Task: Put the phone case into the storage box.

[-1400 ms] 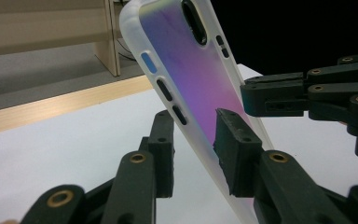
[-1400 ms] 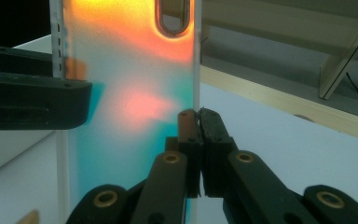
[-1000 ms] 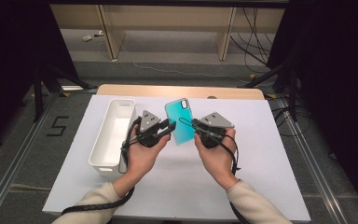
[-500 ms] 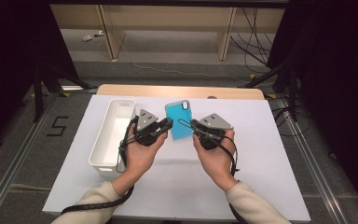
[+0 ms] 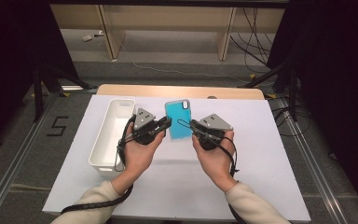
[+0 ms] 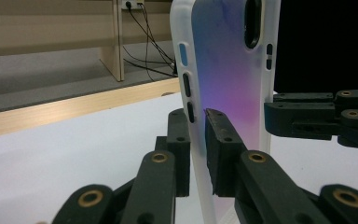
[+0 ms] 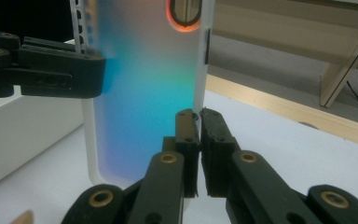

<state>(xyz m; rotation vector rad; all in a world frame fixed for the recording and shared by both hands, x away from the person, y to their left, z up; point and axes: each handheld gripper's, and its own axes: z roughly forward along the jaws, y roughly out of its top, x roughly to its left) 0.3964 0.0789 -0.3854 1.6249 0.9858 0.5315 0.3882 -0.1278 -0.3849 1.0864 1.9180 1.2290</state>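
Holding a phone case [image 5: 178,120] upright between them, the 2 tools meet above the middle of the white surface [image 5: 261,154]. The left tool [image 5: 166,123] is clenched on the case's left edge: in the left gripper view its 2 black pads [image 6: 216,140] sit on either side of the thin white rim [image 6: 182,70], just below the side-button cutouts, having just been closing onto it. The right tool [image 5: 192,125] is clenched on the opposite edge; in the right gripper view its pads [image 7: 186,130] pinch the rim low on the case's side. In each gripper view the other tool reaches in from the far side of the case and grips the far edge.

From the high view the case [image 5: 178,120] shows teal, with its camera opening at the top corner farthest from the person. Seen close, its back is translucent, with a blue-to-purple sheen in the left gripper view [image 6: 228,70] and a teal glow in the right gripper view [image 7: 144,88].

A long white bin [image 5: 103,140] stands on the surface just left of the left hand [image 5: 137,151], apart from the case. The right hand [image 5: 214,156] holds its tool level with the left. A wooden strip [image 5: 182,91] runs along the far edge of the surface.
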